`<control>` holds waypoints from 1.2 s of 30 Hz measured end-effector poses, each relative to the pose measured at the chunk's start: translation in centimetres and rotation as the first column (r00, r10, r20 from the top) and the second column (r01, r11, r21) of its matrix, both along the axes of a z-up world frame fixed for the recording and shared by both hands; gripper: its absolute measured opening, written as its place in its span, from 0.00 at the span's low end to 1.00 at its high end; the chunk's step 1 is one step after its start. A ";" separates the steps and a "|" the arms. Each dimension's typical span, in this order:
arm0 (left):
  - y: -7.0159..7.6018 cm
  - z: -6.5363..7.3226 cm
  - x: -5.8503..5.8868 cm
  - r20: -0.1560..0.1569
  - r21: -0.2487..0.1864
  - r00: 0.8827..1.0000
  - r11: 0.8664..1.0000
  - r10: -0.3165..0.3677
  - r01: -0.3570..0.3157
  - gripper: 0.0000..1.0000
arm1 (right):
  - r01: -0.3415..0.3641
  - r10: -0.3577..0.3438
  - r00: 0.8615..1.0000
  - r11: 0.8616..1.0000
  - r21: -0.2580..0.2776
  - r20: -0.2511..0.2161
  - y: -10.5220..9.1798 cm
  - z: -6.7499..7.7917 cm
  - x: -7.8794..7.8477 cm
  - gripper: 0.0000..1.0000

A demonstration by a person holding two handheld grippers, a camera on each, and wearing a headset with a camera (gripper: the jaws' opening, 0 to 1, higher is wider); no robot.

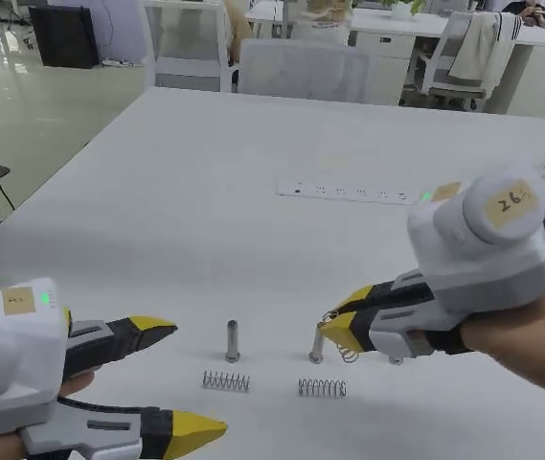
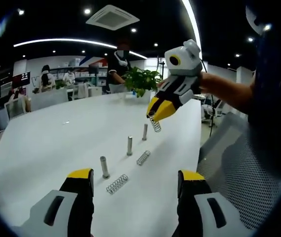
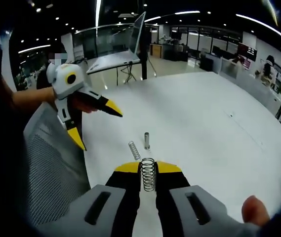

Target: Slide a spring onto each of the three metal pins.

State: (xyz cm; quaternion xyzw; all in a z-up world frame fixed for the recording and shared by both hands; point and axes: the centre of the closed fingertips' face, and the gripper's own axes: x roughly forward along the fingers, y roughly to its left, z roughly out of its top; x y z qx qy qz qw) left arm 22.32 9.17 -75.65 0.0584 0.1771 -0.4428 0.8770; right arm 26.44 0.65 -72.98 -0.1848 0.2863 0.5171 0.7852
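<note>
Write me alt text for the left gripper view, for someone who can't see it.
The right gripper holds a spring in its yellow tips near the farthest of three upright metal pins on a white table. Two more springs lie beside the pins, and the left gripper is open at the bottom.

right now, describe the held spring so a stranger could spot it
On the white table, three metal pins stand in a row, two coiled wire springs lying beside them. The third spring is up off the table, pinched by the yellow-tipped right gripper.
</note>
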 end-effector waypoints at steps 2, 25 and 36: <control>-0.4 0.3 0.0 0.001 -0.006 1.000 1.000 -0.016 0.016 0.61 | -0.004 0.004 1.000 1.000 0.008 0.009 0.4 0.4 -0.1 0.08; -5.0 4.3 0.9 0.019 -0.109 0.982 0.976 -0.188 0.189 0.43 | -0.020 0.021 1.000 0.978 0.205 -0.003 4.1 4.8 -1.1 0.08; -6.4 5.7 1.8 0.028 -0.200 0.984 0.964 -0.173 0.175 0.27 | -0.010 0.012 1.000 0.967 0.255 -0.006 4.5 5.8 -1.1 0.08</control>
